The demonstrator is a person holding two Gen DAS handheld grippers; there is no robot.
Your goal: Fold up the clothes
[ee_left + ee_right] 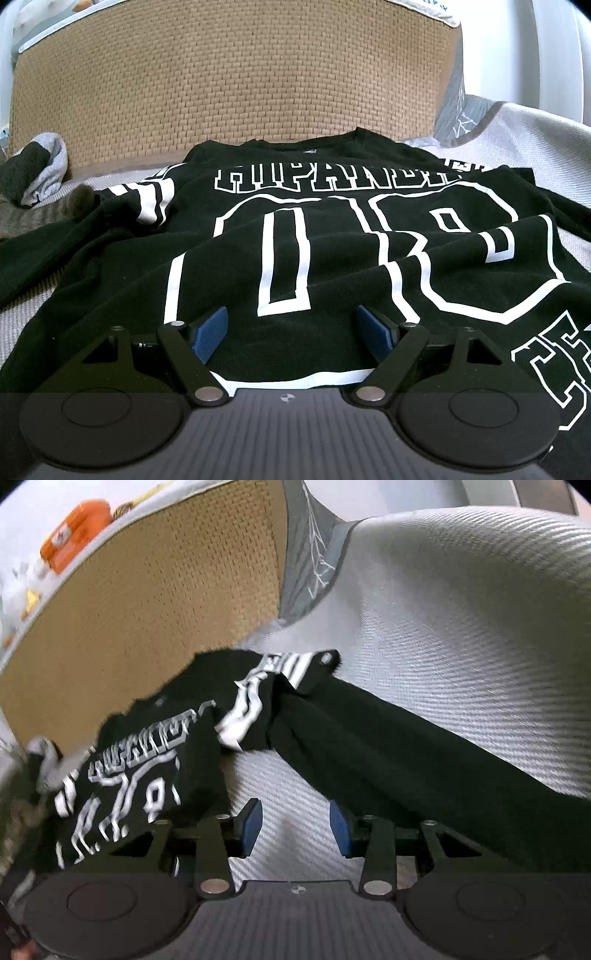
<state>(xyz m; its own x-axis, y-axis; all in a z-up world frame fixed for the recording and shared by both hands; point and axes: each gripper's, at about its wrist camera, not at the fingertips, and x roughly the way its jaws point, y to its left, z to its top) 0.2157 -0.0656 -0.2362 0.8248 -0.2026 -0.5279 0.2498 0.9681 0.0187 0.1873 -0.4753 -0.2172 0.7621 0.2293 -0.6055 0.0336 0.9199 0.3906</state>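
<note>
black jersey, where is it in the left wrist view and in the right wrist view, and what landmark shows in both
Left wrist view: the black jersey fills the middle and lower picture, spread printed side up on the white bed cover.
Right wrist view: the black jersey runs from lower left to lower right, its sleeve stretching right across the cover.
Shared landmark: the woven tan headboard, top centre in the left view, upper left in the right view.

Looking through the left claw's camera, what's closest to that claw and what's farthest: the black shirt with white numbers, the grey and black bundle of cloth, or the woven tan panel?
1. Black shirt with white numbers: directly below and ahead of the left claw.
2. Grey and black bundle of cloth: far left, beyond the sleeve.
3. Woven tan panel: upright at the back, behind everything.
</note>
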